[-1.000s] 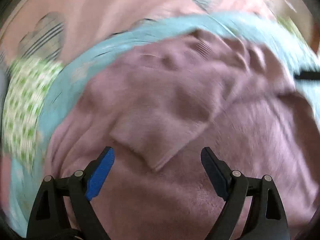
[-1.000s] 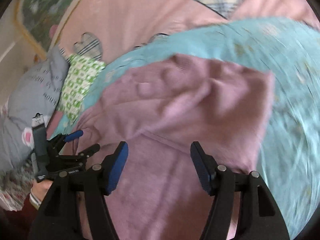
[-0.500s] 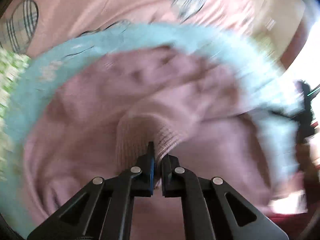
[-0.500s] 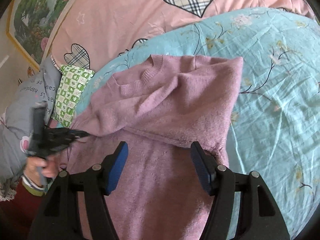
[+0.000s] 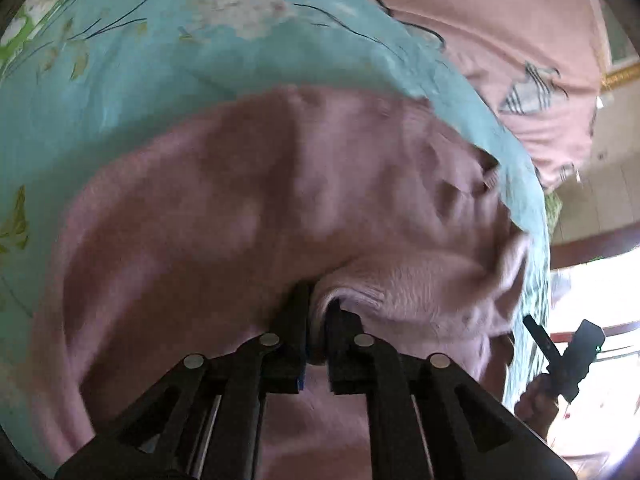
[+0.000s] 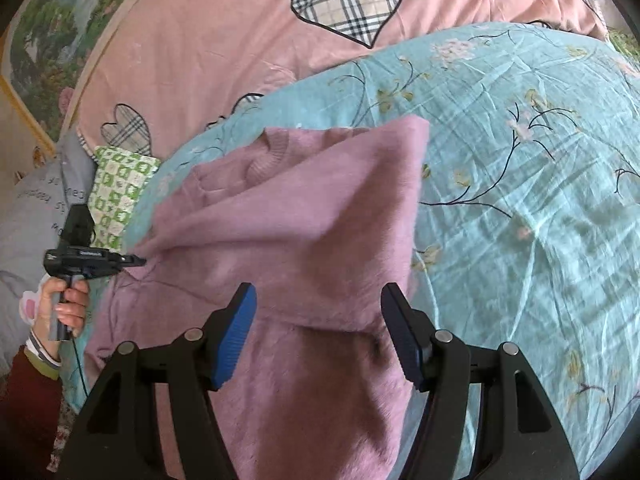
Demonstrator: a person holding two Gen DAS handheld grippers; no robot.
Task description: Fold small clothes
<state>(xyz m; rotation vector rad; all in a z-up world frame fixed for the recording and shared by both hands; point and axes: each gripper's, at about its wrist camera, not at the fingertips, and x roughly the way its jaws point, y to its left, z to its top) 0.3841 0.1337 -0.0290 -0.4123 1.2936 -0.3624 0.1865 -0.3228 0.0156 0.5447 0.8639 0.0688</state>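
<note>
Sweater: the mauve knit sweater [image 6: 304, 240] lay on the teal floral sheet [image 6: 520, 168] on the bed, neckline at the far end, its right side already folded in to a straight edge.
Change: a second back the left tool [image 5: 316, 332] hung wide open above a loose sleeve end; since then its jaws came together on a ridge of the knit and eased slightly, the fold caught between them, and it carried that cloth sideways across the garment.
Left tool now: clamped on a bunched ridge of sweater — the fabric pulled taut from the grip toward the body of the garment.
Right tool: the right tool [image 6: 318, 332] hovered released over the lower middle of the sweater, nothing between its blue pads [image 6: 236, 336], much as in the earlier views.
Meaning: the sleeve-side fold looked under way, not finished; the carried cloth would still need laying flat and letting go.
Edges: the folded right edge ran clean, with bare sheet beyond it; the left edge, by the person's hand [image 6: 66, 300], sat near a green checked cloth [image 6: 116, 188] and a grey pillow [image 6: 32, 216].
Room: ample to the right and far side — tighter on the left.
</note>
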